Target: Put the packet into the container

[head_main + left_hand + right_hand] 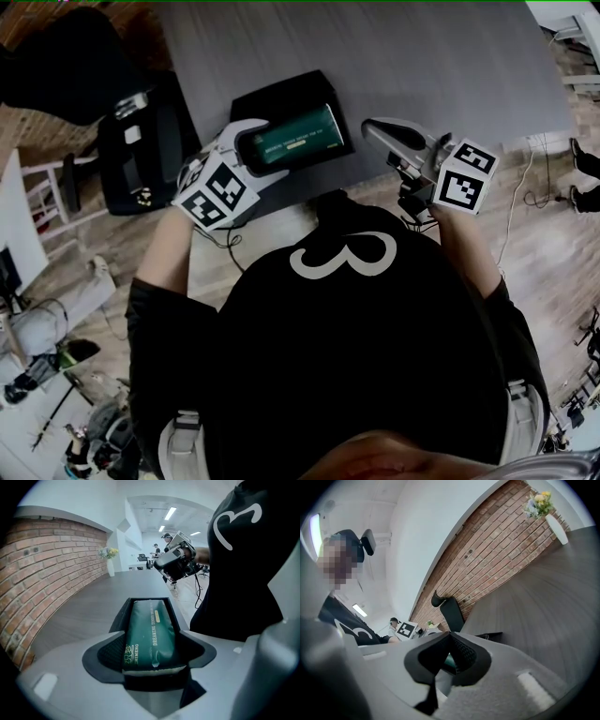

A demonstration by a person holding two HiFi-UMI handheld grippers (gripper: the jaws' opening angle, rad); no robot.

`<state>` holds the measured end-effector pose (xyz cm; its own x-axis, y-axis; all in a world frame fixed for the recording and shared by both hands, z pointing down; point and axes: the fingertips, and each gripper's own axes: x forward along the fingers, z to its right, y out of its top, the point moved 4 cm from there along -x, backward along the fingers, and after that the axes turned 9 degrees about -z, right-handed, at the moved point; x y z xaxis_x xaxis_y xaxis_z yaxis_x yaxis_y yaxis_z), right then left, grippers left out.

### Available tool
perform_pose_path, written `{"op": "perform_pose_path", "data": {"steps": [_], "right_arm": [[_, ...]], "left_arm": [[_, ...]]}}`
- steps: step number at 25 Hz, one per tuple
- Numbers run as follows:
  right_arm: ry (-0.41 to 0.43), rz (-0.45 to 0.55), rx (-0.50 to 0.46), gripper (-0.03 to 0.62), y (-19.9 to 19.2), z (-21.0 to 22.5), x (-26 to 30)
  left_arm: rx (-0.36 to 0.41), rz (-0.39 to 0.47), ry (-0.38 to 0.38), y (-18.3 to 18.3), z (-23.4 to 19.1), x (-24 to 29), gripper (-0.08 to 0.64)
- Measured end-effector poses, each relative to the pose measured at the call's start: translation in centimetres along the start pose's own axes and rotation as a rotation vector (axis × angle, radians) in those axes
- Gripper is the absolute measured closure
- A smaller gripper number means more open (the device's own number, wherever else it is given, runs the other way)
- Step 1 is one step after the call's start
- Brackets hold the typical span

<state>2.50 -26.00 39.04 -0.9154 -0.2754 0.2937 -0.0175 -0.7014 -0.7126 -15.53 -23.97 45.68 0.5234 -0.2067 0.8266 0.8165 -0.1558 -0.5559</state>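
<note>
One packet (150, 627) lies clamped between jaws of the left gripper (151, 651).

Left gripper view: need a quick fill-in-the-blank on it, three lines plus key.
1. The left gripper is shut on a soft, oblong, dark ___ packet.
2. The packet's far end reaches over an open rectangular ___ container on the grey table.
3. The wall alongside the table is built of ___.

Missing words: green; black; brick
</note>
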Motion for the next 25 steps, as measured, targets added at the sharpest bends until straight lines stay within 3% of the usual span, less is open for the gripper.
{"op": "perform_pose_path", "data": {"steps": [17,20,25], "right_arm": [[0.009,-0.032,-0.017,0.591,0.1,-0.3,0.2],[0.018,-0.042,-0.036,0.591,0.3,-0.7,0.3],[0.051,-0.016,-0.057,0.591,1.4,-2.1,0.4]], "left_arm": [[-0.112,0.054,0.014,-0.4,-1.2,-1.5,0.123],[-0.176,0.112,0.026,0.1,-1.4,-2.7,0.130],[-0.379,0.220,0.090,1.1,-1.8,-5.5,0.205]]}}
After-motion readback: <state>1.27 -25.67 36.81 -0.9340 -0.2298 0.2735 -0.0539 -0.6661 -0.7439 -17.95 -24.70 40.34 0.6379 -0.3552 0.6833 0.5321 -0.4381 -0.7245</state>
